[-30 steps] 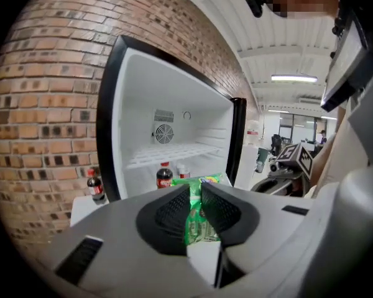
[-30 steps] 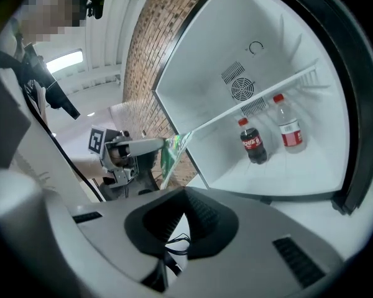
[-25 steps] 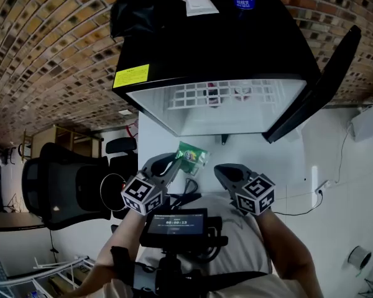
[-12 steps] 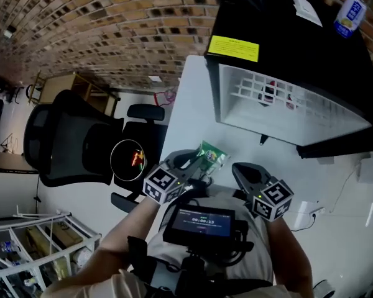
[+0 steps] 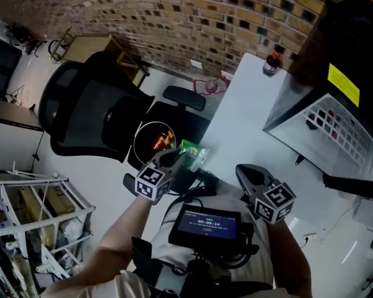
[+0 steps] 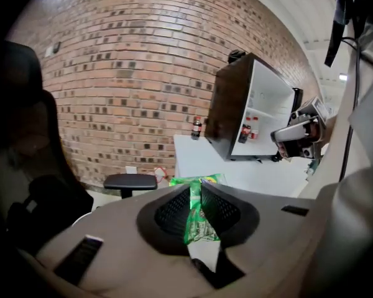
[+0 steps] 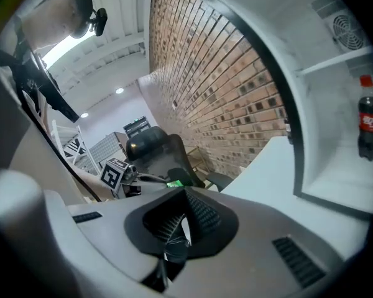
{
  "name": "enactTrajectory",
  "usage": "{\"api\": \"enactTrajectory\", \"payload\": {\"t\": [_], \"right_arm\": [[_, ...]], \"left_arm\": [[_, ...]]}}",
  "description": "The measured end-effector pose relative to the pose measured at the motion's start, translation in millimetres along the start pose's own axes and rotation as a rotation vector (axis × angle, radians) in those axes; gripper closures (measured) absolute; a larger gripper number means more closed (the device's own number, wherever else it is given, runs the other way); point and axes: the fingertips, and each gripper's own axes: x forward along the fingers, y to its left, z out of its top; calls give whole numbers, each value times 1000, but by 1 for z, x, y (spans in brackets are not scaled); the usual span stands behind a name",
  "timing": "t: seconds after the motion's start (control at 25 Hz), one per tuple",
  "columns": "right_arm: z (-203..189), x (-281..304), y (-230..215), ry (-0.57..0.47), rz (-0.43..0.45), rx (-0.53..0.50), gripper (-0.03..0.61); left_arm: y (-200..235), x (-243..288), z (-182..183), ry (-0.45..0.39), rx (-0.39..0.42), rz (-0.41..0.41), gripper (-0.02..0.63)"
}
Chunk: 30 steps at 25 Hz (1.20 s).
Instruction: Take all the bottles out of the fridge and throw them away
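My left gripper (image 5: pixel 176 159) is shut on a green-labelled bottle (image 5: pixel 193 154), which looks squashed flat between the pads (image 6: pixel 198 211). It hangs just right of a round black bin (image 5: pixel 140 156) with orange scraps inside. My right gripper (image 5: pixel 247 174) is shut with nothing in it, over the white table's (image 5: pixel 248 117) near edge. The black fridge (image 5: pixel 339 61) stands open at the far right, with small bottles (image 6: pixel 246 131) on its shelf. In the right gripper view a red-capped cola bottle (image 7: pixel 368 124) stands on that shelf. Another dark bottle (image 5: pixel 271 63) stands on the table by the brick wall.
A black office chair (image 5: pixel 90 113) stands left of the bin, and a low black stool (image 5: pixel 183 98) is behind it. A metal rack (image 5: pixel 31 228) fills the lower left. Cables lie beside the table's near edge.
The view has swung left, so the fridge has slid to the right edge. My left gripper has carried the green bottle left and down to the bin. The right gripper has followed, still shut.
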Motion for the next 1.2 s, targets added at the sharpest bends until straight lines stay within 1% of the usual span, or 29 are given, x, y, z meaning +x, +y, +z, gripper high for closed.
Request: {"api": "enactTrajectory", "payload": {"t": [0.24, 0.36, 0.56, 0.68, 0.76, 0.84, 0.88, 0.92, 0.96, 1.04, 1.2], "right_arm": [[11, 73, 35, 45, 110, -42, 575], [12, 100, 53, 77, 155, -62, 575], [11, 120, 66, 110, 156, -60, 575], [7, 113, 60, 128, 118, -55, 575], [6, 104, 51, 127, 75, -47, 575], [7, 93, 40, 107, 30, -38, 574], [8, 87, 36, 97, 9, -29, 574], [8, 81, 31, 90, -10, -19, 575], [8, 76, 27, 84, -27, -10, 574], [6, 67, 22, 71, -51, 1, 575], [5, 59, 22, 43, -72, 9, 575]], "left_arm": [[74, -44, -41, 6, -75, 156, 551], [103, -55, -64, 32, -116, 236, 551], [168, -61, -108, 113, -237, 422, 551], [199, -49, -122, 156, -274, 494, 551], [211, -38, -128, 192, -260, 514, 539], [216, -27, -134, 229, -229, 511, 524], [216, -24, -135, 241, -220, 507, 511], [215, -22, -136, 246, -219, 503, 478], [213, -21, -137, 246, -223, 500, 468], [209, -22, -138, 246, -234, 496, 468], [201, -30, -150, 252, -269, 486, 466]]}}
